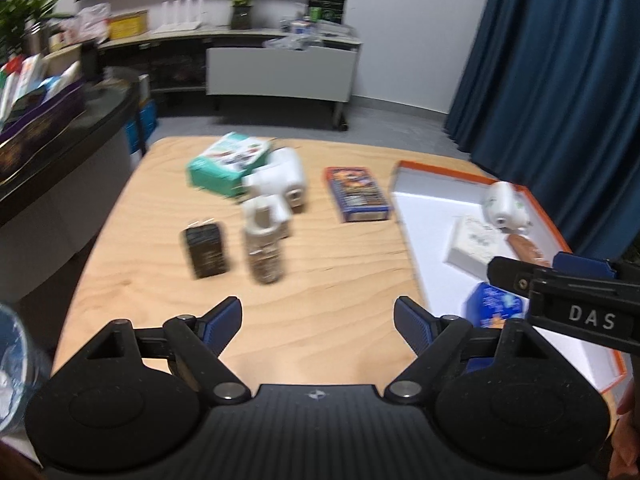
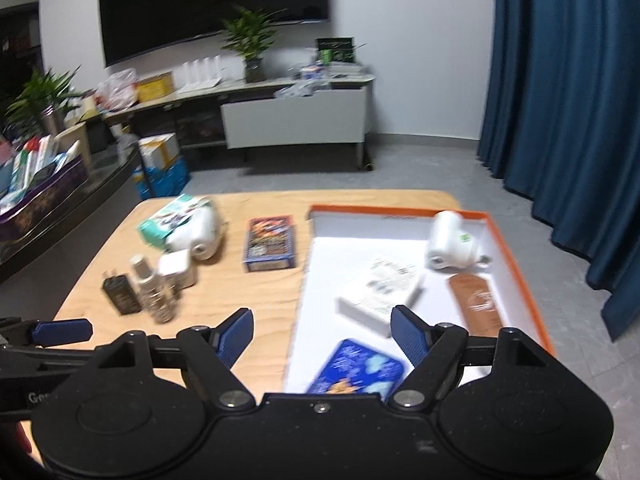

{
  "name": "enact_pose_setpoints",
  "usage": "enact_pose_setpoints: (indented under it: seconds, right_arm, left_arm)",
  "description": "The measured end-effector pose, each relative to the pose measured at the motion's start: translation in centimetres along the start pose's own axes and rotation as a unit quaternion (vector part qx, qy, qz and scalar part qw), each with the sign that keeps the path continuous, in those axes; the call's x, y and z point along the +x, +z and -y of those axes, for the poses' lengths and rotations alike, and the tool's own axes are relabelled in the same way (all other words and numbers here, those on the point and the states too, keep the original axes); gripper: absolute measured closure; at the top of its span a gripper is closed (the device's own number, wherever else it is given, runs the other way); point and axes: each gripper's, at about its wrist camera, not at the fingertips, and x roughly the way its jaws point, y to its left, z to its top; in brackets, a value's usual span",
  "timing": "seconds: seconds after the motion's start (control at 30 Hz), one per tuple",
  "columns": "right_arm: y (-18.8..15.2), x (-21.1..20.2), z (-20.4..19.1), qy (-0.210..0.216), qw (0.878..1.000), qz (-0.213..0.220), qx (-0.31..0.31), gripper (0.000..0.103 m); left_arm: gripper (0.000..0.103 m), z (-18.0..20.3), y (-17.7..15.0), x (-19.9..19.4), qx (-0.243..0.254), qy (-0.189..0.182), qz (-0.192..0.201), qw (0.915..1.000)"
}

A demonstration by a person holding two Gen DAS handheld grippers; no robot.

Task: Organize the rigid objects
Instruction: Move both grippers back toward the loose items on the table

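A: An office room with a blue curtain on the right, a dark wall screen and potted plants behind; nearer, a pale wooden counter. Why the open orange-rimmed white cardboard box on the counter's right side?

B: My guess is that it is the collecting bin. Four things already lie in it: one white rounded plastic device by the far rim, one flat white carton in the middle, one flat brown bar along the right wall, and one blue patterned rounded tin at the near end.

A: And outside the box?

B: Six, as far as the blur allows. One blue-and-red printed box lies just beside the box's left wall. Toward the far left corner sit one teal carton and one white rounded device, touching. Nearer stand one small white cube-like adapter, one clear bottle with brown contents and one small dark box, apparently upright and close together.

A: The grippers?

B: Two. The left hand-held gripper hangs over the counter's near edge, jaws spread, empty. The right hand-held gripper hangs over the box's near left wall, also released, empty.
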Motion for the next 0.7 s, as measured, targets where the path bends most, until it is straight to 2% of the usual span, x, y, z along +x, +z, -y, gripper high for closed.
enact_pose_setpoints:
  seconds: [0.3, 0.47, 0.7]
  right_arm:
    - [-0.8, 0.8, -3.2, 0.024, 0.999, -0.013, -0.035, 0.014]
    - [-1.1, 1.3, -3.1, 0.03, 0.999, -0.02, -0.028, 0.013]
    - [-1.5, 2.1, -3.1, 0.035, 0.999, -0.028, -0.027, 0.013]
  left_arm:
    - [0.011, -5.7, -0.8, 0.5, -0.058, 0.04, 0.008, 0.9975]
    - [0.008, -7.2, -0.2, 1.8, -0.062, 0.068, 0.027, 0.9954]
    - [0.007, -7.3, 0.3, 4.3, -0.055, 0.075, 0.052, 0.9943]
